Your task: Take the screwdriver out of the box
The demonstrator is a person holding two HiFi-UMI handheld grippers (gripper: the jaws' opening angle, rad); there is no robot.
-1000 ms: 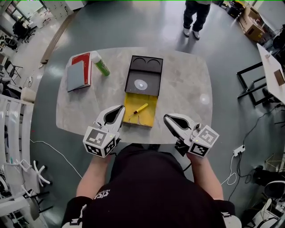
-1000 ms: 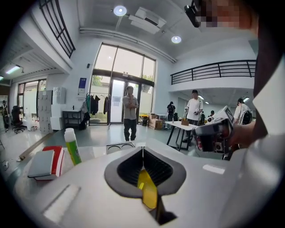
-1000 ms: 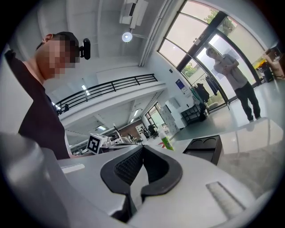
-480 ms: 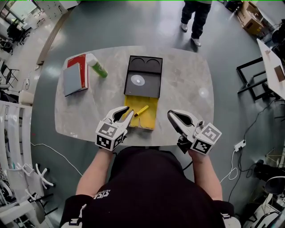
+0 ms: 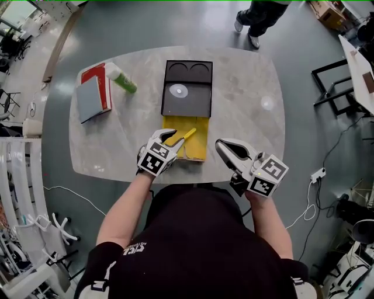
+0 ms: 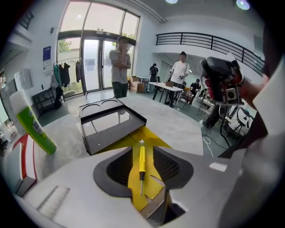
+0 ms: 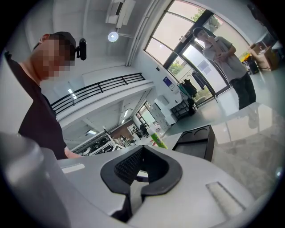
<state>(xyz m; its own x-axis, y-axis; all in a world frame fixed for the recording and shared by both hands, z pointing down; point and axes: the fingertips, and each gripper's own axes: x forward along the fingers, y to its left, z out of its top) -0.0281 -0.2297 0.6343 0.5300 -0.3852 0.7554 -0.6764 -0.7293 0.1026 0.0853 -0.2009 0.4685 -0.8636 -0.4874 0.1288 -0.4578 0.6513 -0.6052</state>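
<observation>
The yellow screwdriver (image 5: 186, 135) lies in the open yellow box (image 5: 200, 147) near the table's front edge; the box's black lid (image 5: 187, 99) stands just beyond it. My left gripper (image 5: 170, 139) points down into the box, and its jaws are opening. In the left gripper view the screwdriver (image 6: 141, 162) lies lengthwise between the two jaws of that gripper (image 6: 143, 149), and the pads do not press on it. My right gripper (image 5: 225, 149) hangs to the right of the box, over the table's edge, shut with nothing in it (image 7: 141, 149).
A red and grey book (image 5: 93, 96) and a green bottle (image 5: 120, 79) lie at the far left of the marble table (image 5: 248, 105). A person (image 5: 257, 14) stands beyond the table's far edge. Black frames and cables are on the floor to the right.
My left gripper has come down and forward into the yellow box, and its jaws have parted around the screwdriver. The right gripper has shifted only a little.
</observation>
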